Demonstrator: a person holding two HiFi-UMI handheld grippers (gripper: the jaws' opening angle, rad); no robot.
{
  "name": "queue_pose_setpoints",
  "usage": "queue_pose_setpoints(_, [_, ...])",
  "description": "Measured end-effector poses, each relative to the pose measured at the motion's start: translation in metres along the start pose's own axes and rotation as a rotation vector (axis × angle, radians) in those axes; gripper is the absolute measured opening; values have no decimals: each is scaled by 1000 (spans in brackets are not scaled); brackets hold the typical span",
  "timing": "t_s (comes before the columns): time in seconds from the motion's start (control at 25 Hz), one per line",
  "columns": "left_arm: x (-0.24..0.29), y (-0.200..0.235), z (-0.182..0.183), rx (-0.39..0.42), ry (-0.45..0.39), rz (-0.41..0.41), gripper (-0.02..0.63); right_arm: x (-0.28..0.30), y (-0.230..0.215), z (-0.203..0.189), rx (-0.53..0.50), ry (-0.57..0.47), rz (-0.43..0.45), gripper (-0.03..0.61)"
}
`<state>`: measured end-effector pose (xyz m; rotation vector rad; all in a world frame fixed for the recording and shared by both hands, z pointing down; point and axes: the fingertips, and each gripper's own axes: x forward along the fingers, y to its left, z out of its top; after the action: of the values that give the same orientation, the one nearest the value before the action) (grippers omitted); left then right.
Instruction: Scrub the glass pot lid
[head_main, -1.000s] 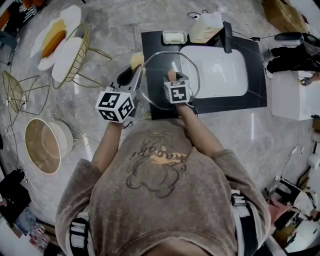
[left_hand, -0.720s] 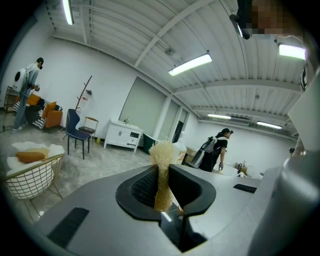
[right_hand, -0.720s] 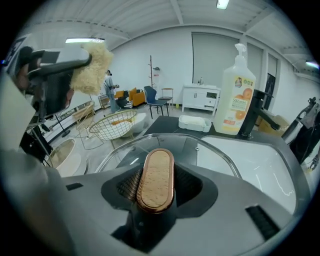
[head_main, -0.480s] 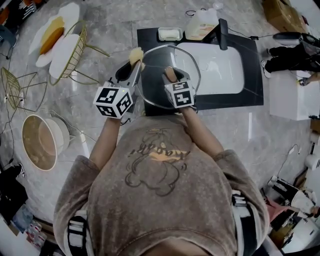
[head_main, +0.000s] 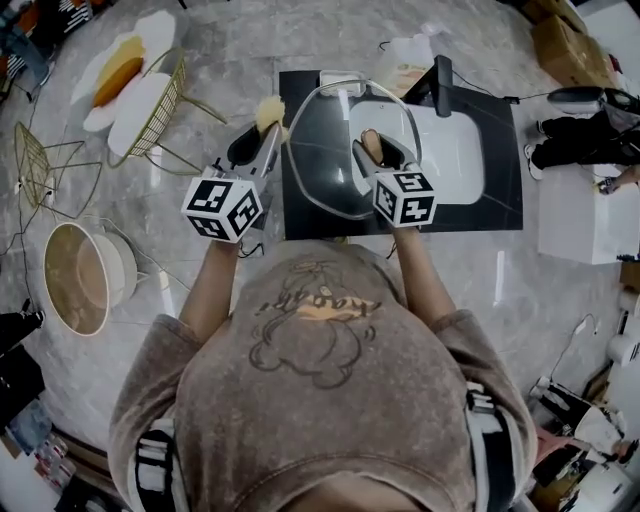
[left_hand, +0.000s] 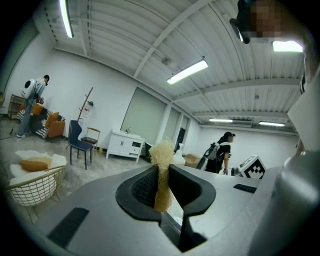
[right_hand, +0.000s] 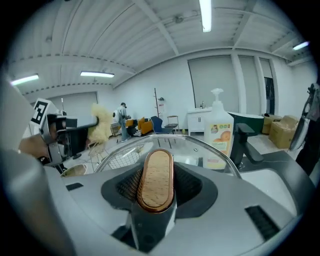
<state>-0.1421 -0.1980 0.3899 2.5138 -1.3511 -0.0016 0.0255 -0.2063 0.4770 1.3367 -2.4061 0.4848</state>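
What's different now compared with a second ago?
The right gripper lifted the glass pot lid and carried it toward the sink. Its fingers have just been closing tighter on the lid's wooden handle. Nothing was let go. The left gripper keeps its yellow scrubber pinched beside the lid, nearly where it was.

Faucet (head_main: 441, 82) and soap bottle (head_main: 405, 60) crowd behind the sink (head_main: 468, 160); glass lid (head_main: 322, 150) seemingly overhangs its left side.
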Motion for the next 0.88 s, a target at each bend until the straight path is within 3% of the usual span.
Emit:
queue_pose_setpoints(0.16, [-4, -6, -2, -7, -3, 12, 63, -23, -12, 8, 99, -79, 38, 173])
queue_pose_setpoints(0.4, [-4, -18, -6, -40, -8, 10, 63, -49, -28, 11, 325, -200, 130, 173])
queue_pose_setpoints(0.76, [13, -53, 0, -46, -14, -64, 63, -74, -47, 5, 637, -309, 273, 173])
queue_pose_setpoints(0.88, [21, -68, 3, -40, -15, -107, 63, -76, -47, 10, 771, -366, 366, 173])
